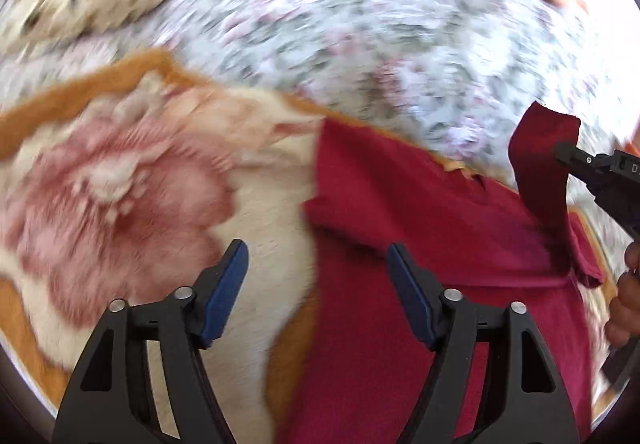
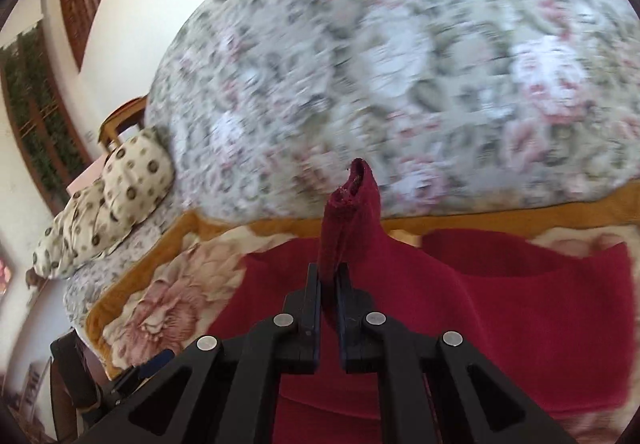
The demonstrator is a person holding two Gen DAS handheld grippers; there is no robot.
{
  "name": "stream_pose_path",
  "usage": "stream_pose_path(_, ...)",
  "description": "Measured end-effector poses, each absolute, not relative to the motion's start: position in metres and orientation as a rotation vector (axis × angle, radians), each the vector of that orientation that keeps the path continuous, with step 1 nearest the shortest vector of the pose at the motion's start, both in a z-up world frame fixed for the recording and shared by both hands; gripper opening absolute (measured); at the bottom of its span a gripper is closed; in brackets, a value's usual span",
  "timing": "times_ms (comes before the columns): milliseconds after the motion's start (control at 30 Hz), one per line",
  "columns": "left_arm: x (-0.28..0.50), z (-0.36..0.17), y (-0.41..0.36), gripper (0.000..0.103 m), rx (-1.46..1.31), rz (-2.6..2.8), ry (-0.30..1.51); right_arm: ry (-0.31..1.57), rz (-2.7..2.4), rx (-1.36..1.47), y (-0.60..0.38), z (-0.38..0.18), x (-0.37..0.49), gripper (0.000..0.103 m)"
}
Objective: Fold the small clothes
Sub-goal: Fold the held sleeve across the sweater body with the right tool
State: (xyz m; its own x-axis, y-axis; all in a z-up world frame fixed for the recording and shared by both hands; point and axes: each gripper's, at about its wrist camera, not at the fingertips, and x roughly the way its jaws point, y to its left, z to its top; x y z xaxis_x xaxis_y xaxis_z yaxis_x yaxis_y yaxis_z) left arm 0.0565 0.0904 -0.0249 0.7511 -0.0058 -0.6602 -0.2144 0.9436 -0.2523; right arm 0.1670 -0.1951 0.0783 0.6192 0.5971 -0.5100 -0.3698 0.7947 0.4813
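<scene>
A small dark red garment [image 1: 420, 244] lies on a cream, pink and orange flowered blanket [image 1: 120, 180]. My left gripper [image 1: 318, 256] is open and empty, hovering over the garment's left edge. My right gripper [image 2: 330, 272] is shut on a corner of the red garment [image 2: 500, 304] and lifts it into a peak [image 2: 352, 204]. In the left wrist view the right gripper [image 1: 560, 150] holds that raised flap [image 1: 540, 152] at the right.
A bed with a green and pink floral cover [image 2: 400, 64] lies beyond the blanket. Spotted cream pillows [image 2: 112, 196] sit at the left, with a wooden chair [image 2: 120, 120] and windows behind. The person's hand [image 1: 624, 304] shows at the right edge.
</scene>
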Motion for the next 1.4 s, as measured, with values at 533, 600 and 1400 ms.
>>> stream_pose_path(533, 0.072, -0.045, 0.095, 0.086, -0.34, 0.098, 0.768, 1.035, 0.733, 0.179, -0.026, 0.003, 0.178, 0.023)
stream_pose_path(600, 0.07, -0.045, 0.094, 0.086, -0.34, 0.096, 0.769, 1.018, 0.765, 0.213, -0.04, 0.011, 0.171, 0.029)
stream_pose_path(1400, 0.182, -0.023, 0.054, 0.078, -0.203, -0.056, 0.873, 0.959, 0.358, 0.193, -0.3, -0.018, 0.163, 0.0)
